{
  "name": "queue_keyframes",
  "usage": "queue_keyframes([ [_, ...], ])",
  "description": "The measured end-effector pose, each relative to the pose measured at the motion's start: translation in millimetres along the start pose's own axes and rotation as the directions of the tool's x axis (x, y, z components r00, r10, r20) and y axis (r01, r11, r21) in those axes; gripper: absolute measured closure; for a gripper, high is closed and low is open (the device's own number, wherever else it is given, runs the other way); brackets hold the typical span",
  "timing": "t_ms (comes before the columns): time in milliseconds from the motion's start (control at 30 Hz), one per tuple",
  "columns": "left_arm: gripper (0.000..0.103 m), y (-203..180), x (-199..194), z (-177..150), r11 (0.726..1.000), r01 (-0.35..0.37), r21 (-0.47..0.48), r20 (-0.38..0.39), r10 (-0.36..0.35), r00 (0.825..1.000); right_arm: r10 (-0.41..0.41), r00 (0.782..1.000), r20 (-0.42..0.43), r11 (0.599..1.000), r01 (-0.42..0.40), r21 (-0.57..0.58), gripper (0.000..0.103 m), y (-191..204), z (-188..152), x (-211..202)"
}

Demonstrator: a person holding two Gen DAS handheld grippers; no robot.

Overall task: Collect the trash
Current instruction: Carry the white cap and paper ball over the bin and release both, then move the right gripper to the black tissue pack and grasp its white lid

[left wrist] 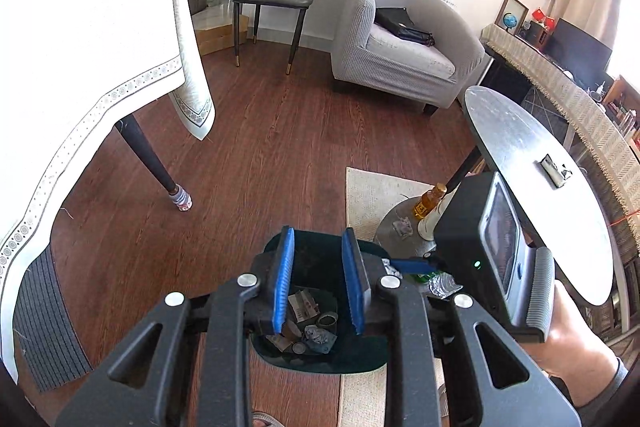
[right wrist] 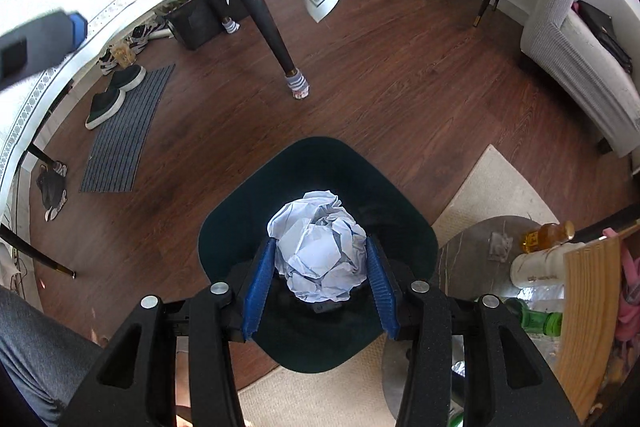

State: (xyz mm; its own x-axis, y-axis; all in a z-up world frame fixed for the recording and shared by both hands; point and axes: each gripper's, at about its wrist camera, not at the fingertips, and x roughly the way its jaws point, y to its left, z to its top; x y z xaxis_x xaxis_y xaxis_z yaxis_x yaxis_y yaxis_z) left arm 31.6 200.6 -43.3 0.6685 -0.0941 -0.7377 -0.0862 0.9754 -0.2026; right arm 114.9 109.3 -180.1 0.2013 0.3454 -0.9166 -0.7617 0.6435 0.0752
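the crumpled paper ball [right wrist: 320, 247] looks light, springy and easily crushed; a soft pinch across its middle suits it. the right tongs [right wrist: 320, 263] grasp it above the dark bin [right wrist: 224, 227]. the left tongs [left wrist: 318, 279] hang released over that bin.

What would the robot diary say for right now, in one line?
right tool: shut on paper ball over trash bin | left tool: open, empty, above bin | next: drop

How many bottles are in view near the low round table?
2, maybe more hidden. An amber bottle stands on the low round table beside a white cylinder; a green bottle lies nearer the camera, partly behind a wooden board.
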Motion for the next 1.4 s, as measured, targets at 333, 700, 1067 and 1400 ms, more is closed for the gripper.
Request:
queue_keyframes([
  [333, 0.077, -4.6, -13.6, 15.9, 1.0, 0.01, -0.018, 0.054, -0.009, 0.998, -0.03, 0.999, -0.019, 0.998, 0.029, -0.049, 0.042, 8.3, -10.8, -5.7],
  [700, 0.078, -26.2, -35.0, 31.8, 0.999, 0.046, -0.003, 0.129, -0.045, 0.991, 0.033, 0.996, 0.081, 0.999, -0.03, -0.034, 0.05, 4.4, -11.5, -46.7],
  [1067, 0.078, -57.1, -35.7, 41.6, 0.996, 0.084, 0.038, 0.153, -0.089, 0.984, 0.005, 0.971, 0.239, 1.0, -0.005, -0.003, 0.059, -13.2, -12.7, -109.1],
  [1400, 0.073, -98.0, -23.4, 48.4, 0.988, 0.132, 0.075, 0.147, -0.142, 0.979, -0.058, 0.947, 0.316, 0.996, 0.033, 0.083, 0.061, -55.5, -30.5, -150.0],
])
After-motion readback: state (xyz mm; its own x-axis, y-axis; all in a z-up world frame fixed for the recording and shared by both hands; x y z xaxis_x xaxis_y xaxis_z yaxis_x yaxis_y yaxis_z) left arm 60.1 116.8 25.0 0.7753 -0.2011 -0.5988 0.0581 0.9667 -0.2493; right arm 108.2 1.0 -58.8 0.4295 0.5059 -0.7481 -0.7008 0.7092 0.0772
